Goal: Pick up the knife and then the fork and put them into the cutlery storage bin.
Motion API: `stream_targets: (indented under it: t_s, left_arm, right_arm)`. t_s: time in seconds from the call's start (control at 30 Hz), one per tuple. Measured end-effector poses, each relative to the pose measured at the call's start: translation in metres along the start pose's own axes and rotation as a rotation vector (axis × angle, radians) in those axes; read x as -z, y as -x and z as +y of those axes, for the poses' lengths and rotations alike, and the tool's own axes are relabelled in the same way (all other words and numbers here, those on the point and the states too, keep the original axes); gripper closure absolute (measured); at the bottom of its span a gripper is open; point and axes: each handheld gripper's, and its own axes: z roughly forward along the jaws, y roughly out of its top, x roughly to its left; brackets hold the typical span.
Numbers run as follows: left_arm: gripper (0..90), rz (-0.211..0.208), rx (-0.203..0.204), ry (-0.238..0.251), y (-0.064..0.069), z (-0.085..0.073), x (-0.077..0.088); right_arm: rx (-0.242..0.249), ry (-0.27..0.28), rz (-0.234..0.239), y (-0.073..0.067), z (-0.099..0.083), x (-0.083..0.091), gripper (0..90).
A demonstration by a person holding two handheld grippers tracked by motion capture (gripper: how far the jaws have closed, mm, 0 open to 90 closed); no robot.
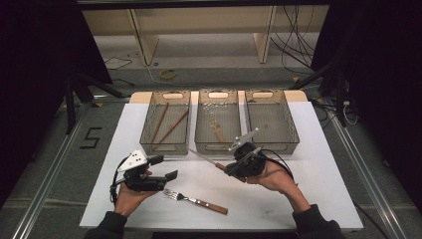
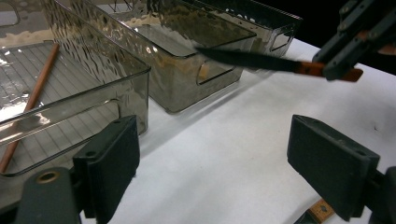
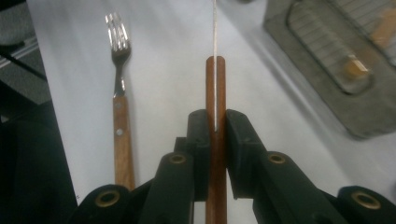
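Note:
My right gripper (image 1: 233,169) is shut on the wooden handle of a knife (image 1: 204,159), held above the white table with its blade pointing left toward the bins. In the right gripper view the pads (image 3: 238,140) clamp the knife handle (image 3: 216,93) edge-on. The left gripper view has the knife (image 2: 252,59) crossing in front of the middle bin. A fork (image 1: 195,200) with a wooden handle lies on the table near the front, also the fork (image 3: 119,93) left of the knife. My left gripper (image 1: 166,167) stands open and empty to the fork's left, its pads (image 2: 109,163) wide apart.
Three smoky clear bins stand in a row at the back of the white table (image 1: 318,199). The left bin (image 1: 165,122) holds two chopsticks, the middle bin (image 1: 217,122) a small wooden-handled utensil, and the right bin (image 1: 271,119) looks empty. Black curtains flank the table.

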Motion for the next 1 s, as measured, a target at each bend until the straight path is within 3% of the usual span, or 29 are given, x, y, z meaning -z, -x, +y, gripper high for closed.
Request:
stream_targets:
  t_s: [0.27,0.47,1.0]
  left_arm:
    - [16.5,0.0,0.0,0.0,0.0,0.0,0.0]
    - [16.5,0.0,-0.002,-0.005,0.0,0.0,0.0]
    - [16.5,0.004,-0.003,-0.009,-0.001,0.0,-0.001]
  right_arm:
    - [-0.059,0.084,-0.059,0.023,-0.007,0.025,81.6]
    - [-0.141,0.134,-0.105,0.042,-0.016,0.041,81.6]
    - [-0.224,0.186,-0.236,0.076,-0.024,0.069,81.6]
